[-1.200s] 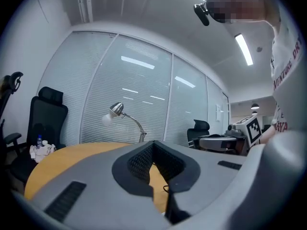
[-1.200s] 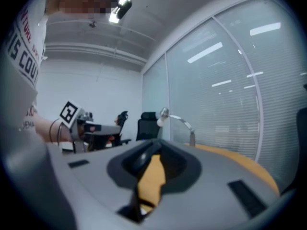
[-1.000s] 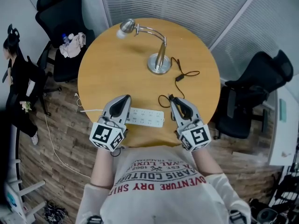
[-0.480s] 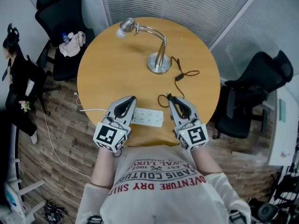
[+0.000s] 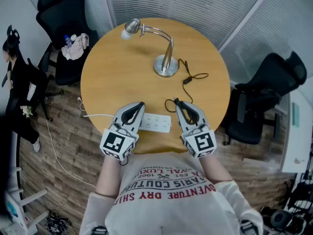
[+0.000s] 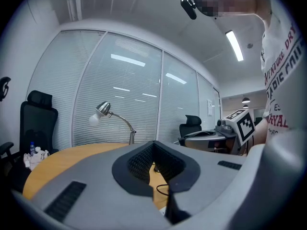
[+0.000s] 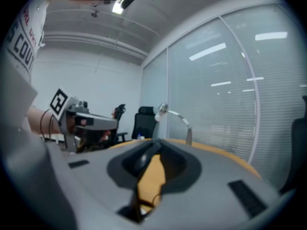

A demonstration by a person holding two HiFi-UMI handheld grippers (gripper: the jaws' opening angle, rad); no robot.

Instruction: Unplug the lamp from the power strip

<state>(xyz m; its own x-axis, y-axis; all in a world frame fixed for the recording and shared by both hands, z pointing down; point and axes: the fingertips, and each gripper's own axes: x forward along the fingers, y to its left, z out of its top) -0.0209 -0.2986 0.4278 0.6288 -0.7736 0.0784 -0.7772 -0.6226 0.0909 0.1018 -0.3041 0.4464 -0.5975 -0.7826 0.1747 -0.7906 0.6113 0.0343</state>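
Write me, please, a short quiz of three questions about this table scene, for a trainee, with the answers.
1. True or false: the lamp lies tipped over on the table.
2. Which gripper is over the left end of the strip? A. left gripper B. right gripper
3. Where does the lamp's black cord end?

Key
1. False: it stands upright.
2. A.
3. At the right gripper's tips, apart from the strip.
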